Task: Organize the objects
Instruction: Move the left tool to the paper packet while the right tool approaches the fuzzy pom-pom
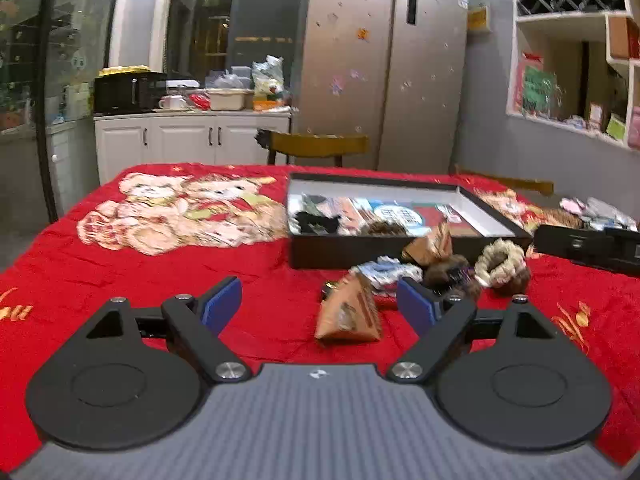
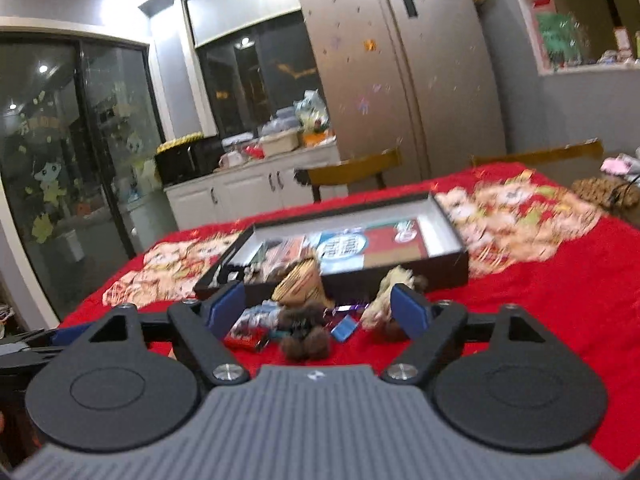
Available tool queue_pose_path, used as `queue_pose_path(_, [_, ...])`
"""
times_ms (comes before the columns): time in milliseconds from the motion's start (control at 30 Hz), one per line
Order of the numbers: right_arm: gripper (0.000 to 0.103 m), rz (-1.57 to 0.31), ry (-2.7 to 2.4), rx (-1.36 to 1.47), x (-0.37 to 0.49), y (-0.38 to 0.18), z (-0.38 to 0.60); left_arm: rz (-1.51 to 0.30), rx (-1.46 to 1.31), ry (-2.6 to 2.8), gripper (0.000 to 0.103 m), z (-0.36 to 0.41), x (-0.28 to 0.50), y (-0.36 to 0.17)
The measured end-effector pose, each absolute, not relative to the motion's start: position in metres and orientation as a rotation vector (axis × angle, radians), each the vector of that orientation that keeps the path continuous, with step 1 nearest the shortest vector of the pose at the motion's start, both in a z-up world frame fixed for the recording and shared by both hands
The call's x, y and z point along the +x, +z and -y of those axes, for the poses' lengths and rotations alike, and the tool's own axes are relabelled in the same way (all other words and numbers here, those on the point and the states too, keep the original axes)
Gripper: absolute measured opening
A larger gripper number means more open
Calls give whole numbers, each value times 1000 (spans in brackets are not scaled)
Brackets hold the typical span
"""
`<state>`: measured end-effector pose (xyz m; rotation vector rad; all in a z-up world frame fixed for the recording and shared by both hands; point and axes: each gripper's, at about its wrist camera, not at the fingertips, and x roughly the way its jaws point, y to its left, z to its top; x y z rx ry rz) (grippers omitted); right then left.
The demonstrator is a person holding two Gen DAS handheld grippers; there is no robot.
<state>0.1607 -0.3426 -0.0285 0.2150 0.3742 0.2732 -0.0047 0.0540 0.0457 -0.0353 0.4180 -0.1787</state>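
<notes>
A kitchen with a steel fridge [image 1: 384, 64] and white cabinets lies behind the surface, which is covered by a red cloth [image 1: 120, 280] printed with teddy bears.

The left claw [image 1: 320, 304] stands open with nothing between its blue pads. Just ahead of it, slightly right of centre, sits a tan pyramid-shaped packet [image 1: 347, 312]. Beyond that, ahead and to the right, lie a blue-and-white wrapped item [image 1: 384, 270], a second tan packet [image 1: 430, 246], a dark furry scrunchie [image 1: 446, 272] and a cream braided scrunchie [image 1: 502, 260]. Further ahead is the shallow black box [image 1: 320, 254], already holding some flat packets and a few dark small things at its left end.

The right claw [image 2: 318, 310] is also open and grips nothing. The loose heap sits just ahead between its fingers: a brown fuzzy piece [image 2: 304, 340] at centre, a small blue item [image 2: 344, 328] to its right, a cream scrunchie [image 2: 390, 288] by the right finger.

My judgement: the sorting is partway. Part of the box is filled, and the cluster in front of it is left to go in.
</notes>
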Motion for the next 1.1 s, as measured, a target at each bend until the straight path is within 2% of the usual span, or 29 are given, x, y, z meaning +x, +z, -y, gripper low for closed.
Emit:
queue_pose_path(467, [78, -492, 336, 206, 201, -61, 320, -550, -46, -198, 88, -35, 34, 21])
queue_pose_path(1033, [77, -515, 316, 171, 213, -66, 312, -628, -86, -158, 88, -41, 52, 12])
queue_pose_path(1100, [74, -518, 321, 160, 217, -65, 311, -631, -86, -153, 88, -42, 53, 12])
